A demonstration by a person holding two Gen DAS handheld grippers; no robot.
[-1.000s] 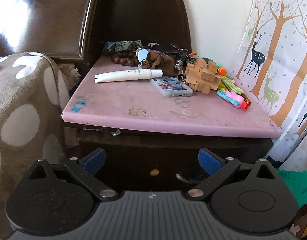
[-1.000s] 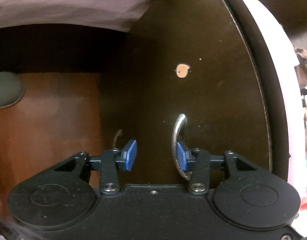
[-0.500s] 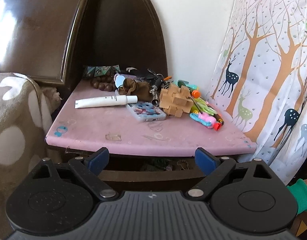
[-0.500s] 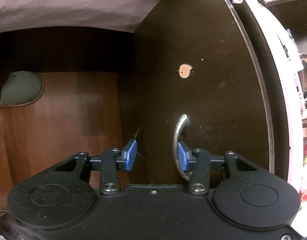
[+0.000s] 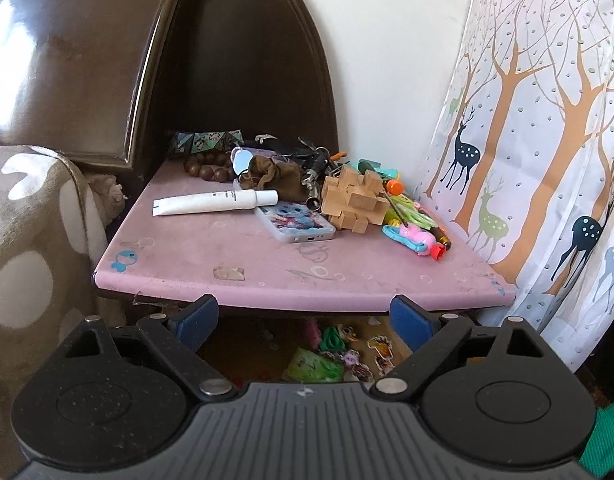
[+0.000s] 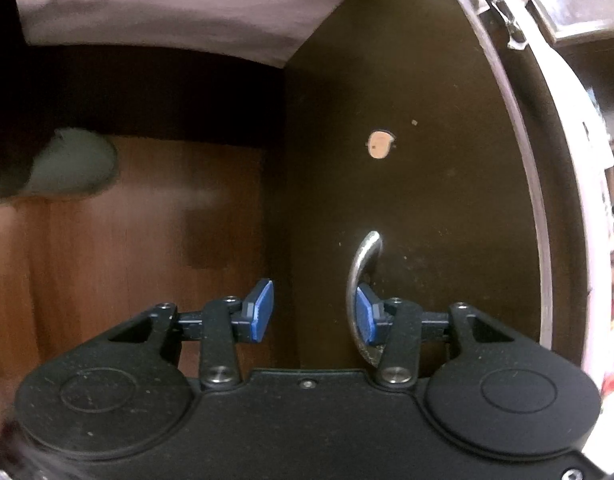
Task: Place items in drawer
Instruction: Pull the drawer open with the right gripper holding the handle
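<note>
Dark wood fills your right-hand view: the drawer front (image 6: 407, 200) takes up most of it, with brown floor (image 6: 127, 248) off to the left and a grey slipper (image 6: 71, 164), slightly blurred, lying on it. Your right gripper (image 6: 313, 312) has its jaws partly apart, not clamped on anything; its right pad sits hooked behind the curved metal handle (image 6: 359, 272), while the left pad hangs free beyond the front's edge. Nearest in your left-hand view, your left gripper (image 5: 303, 320) stands wide apart and empty, level with the front lip of the pink top (image 5: 211, 256). Just below that lip the drawer (image 5: 347, 356) is open, and between the pads you can see green and coloured bits lying inside, though they are too small to name surely. On the pink top, near the middle, a white tube (image 5: 215, 202) lies on its side, with a phone (image 5: 295, 221) in a patterned case just right of it. A wooden puzzle (image 5: 353, 196) sits beside the phone, and a pink toy (image 5: 415, 238) and other bright bits lie along the right edge. Farther back are a brown pouch (image 5: 273, 174), a string of beads (image 5: 209, 170) and some keys (image 5: 317, 160), against the dark headboard (image 5: 243, 72). A deer-print curtain (image 5: 539, 140) hangs at right, a spotted blanket (image 5: 31, 240) at left.
</note>
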